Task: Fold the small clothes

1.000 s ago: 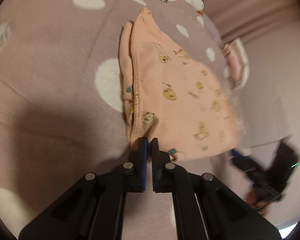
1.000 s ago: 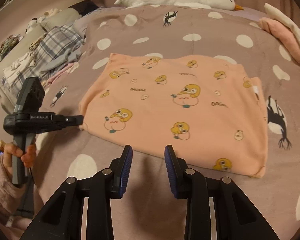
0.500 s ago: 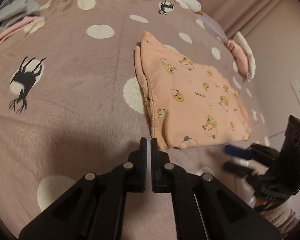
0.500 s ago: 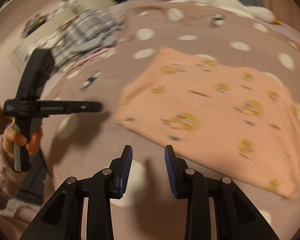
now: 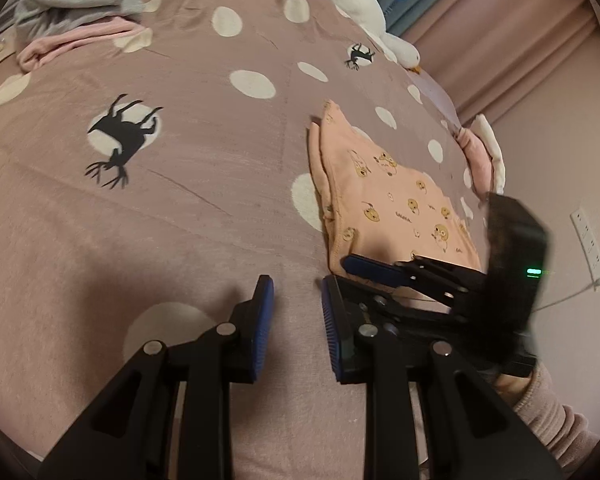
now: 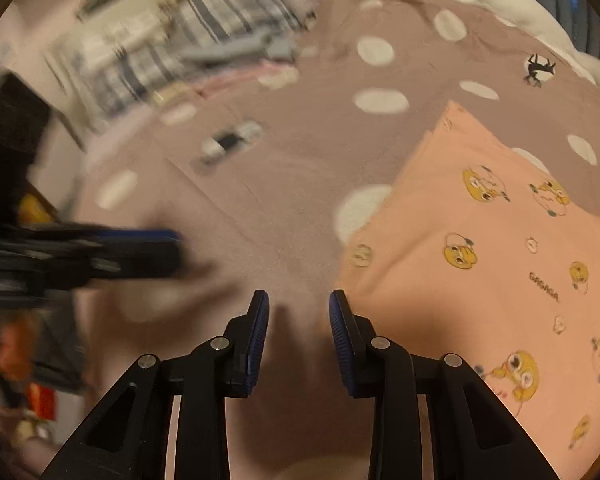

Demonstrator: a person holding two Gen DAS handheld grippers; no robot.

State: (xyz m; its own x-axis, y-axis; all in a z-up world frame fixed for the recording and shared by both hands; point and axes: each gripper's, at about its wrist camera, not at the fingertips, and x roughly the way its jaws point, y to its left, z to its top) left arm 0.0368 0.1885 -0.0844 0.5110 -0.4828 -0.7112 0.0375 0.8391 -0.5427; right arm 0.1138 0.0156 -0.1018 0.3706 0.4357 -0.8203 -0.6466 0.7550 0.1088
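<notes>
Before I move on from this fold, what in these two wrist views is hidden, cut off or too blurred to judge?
- Folded peach cartoon-print garment: in the left wrist view its near corner is covered by the right gripper.
- Same garment, right wrist view: cut off by the right edge.
- Left gripper: smeared by motion blur in the right wrist view; its jaws are unreadable there.
- Pile of plaid and grey clothes: blurred, items indistinguishable.

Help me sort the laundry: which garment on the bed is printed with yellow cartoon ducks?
The folded peach garment lying flat near both grippers; the plaid clothes and pink piece are heaped at the bed's far side.
</notes>
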